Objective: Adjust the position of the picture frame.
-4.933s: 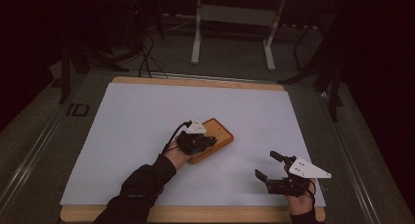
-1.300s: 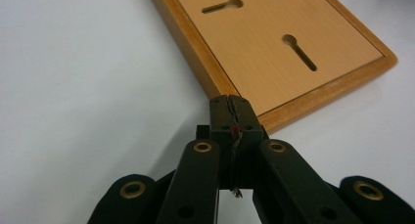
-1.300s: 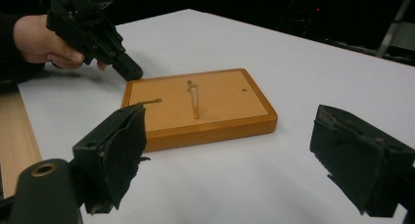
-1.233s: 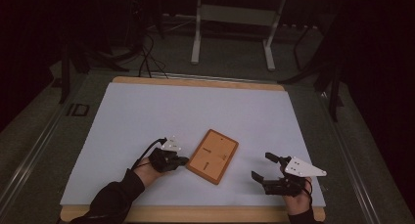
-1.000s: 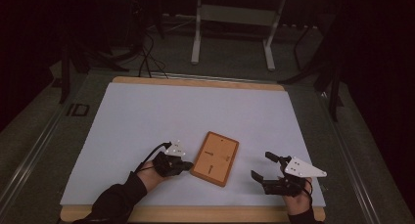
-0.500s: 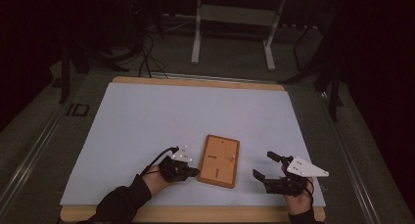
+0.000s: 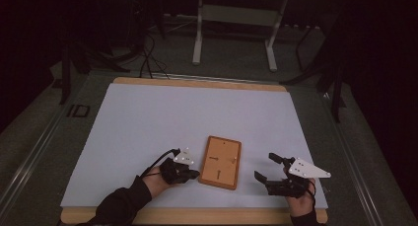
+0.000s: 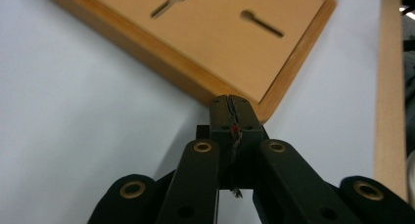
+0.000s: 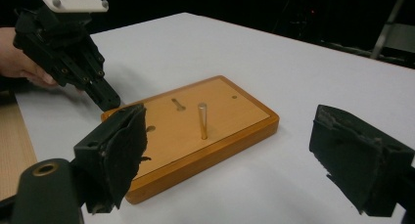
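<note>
A flat wooden board [image 7: 221,162] with a raised rim lies on the white sheet near the front edge. It has two keyhole slots [image 8: 169,3] and a thin metal pin [image 9: 202,120] standing upright in it. My left gripper [image 7: 196,174] is shut with nothing between its jaws, and its closed tip [image 8: 230,102] touches the board's [image 8: 205,38] near left corner. My right gripper [image 7: 264,167] rests right of the board with its jaws wide open and empty. In the right gripper view [image 9: 240,158] the board [image 9: 230,111] lies between and beyond the pads [image 9: 117,150], with the left gripper [image 9: 105,99] at its far side.
The white sheet [image 7: 162,117] covers a wooden table [image 7: 197,82] whose edge shows at front and back. A metal stand [image 7: 234,33] and cables [image 7: 148,58] are on the dark floor behind the table. Open sheet stretches behind and left of the board.
My left gripper has slid right and toward the front against the board. The board has turned from a slant to nearly square with the table edge. The right gripper has stayed put.
</note>
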